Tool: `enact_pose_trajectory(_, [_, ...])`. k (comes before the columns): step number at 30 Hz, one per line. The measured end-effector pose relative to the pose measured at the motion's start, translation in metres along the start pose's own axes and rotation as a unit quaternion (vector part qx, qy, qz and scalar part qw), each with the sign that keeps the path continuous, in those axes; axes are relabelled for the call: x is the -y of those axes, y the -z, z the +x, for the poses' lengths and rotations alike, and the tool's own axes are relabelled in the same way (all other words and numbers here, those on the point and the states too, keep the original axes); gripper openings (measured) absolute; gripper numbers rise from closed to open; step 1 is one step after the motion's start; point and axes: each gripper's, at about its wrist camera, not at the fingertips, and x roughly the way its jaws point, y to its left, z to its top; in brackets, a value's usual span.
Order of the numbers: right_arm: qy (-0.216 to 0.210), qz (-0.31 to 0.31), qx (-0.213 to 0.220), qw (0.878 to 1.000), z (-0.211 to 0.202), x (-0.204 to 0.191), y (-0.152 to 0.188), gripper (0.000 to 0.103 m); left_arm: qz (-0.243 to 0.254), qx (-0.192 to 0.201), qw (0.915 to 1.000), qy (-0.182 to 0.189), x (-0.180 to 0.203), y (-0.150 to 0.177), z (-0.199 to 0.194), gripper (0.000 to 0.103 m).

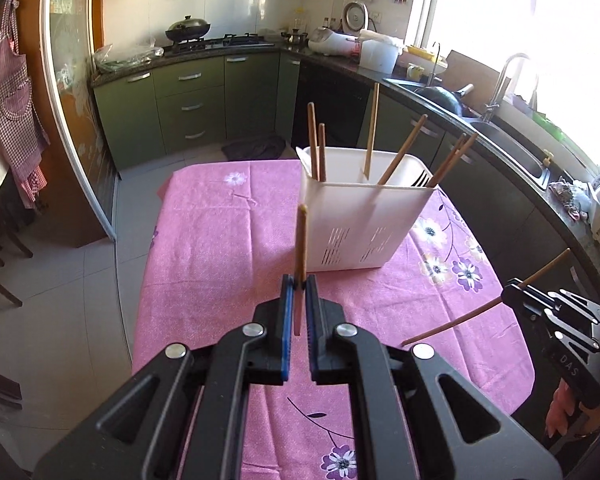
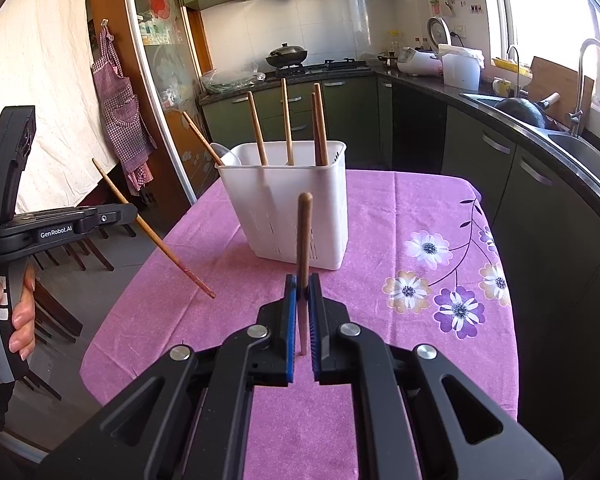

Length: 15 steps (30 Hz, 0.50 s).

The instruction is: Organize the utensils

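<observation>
L gripper (image 1: 299, 286) w/ chopstick (image 1: 300, 240) upright, holder (image 1: 360, 220) behind

wok (image 1: 188, 27) on stove | checked apron (image 2: 120, 96) hanging | faucet (image 2: 590, 80) over sink | pink floral tablecloth (image 1: 220, 240)

The utensil holder (image 1: 360, 220) stands on the bench (image 1: 220, 240), with several chopsticks (image 1: 314, 144) and a fork (image 1: 420, 179) standing in it. Both grippers hang over the near part of the bench, before the holder. Behind the bench runs a kitchen counter (image 1: 260, 50); its sink (image 1: 516, 148) lies to the right.
</observation>
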Motion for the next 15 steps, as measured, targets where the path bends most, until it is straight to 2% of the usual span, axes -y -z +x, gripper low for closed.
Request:
enact_pose_trajectory(10, [-0.001, -0.004, -0.002, 1.0, 0.001, -0.001, 0.0, 0.007, 0.038, 0.015, 0.9988, 0.027, 0.024, -0.019, -0.018, 0.006])
enact_pose_trajectory(15, [-0.002, -0.003, -0.002, 1.0, 0.001, -0.001, 0.0, 0.007, 0.059, 0.038, 0.9967, 0.041, 0.042, -0.047, -0.041, 0.006])
